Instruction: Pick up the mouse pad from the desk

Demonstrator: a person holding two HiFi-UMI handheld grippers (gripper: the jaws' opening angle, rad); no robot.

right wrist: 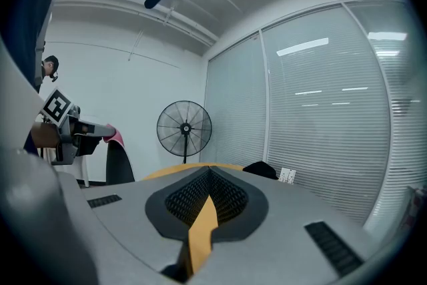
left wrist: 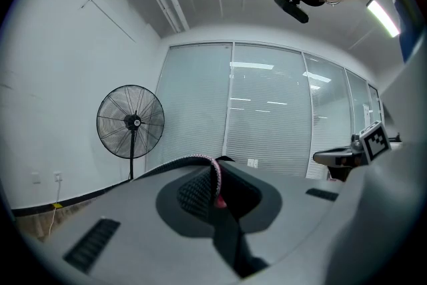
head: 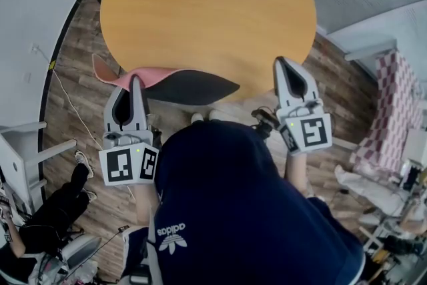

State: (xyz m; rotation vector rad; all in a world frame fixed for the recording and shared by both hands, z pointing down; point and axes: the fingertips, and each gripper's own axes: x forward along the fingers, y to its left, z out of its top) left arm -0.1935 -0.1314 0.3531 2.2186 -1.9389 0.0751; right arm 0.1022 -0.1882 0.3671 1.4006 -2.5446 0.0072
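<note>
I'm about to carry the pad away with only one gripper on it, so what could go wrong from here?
1. The left gripper pinches the mouse pad by one edge only. The limp pad folds and droops, so it may slip out.
2. Its black end lies over the table rim and could catch or drag there.
3. The right gripper is shut and empty, giving no support if the pad slips.

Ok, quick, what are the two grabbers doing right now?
Left gripper: closed on the mouse pad.
Right gripper: closed, holding nothing.
</note>
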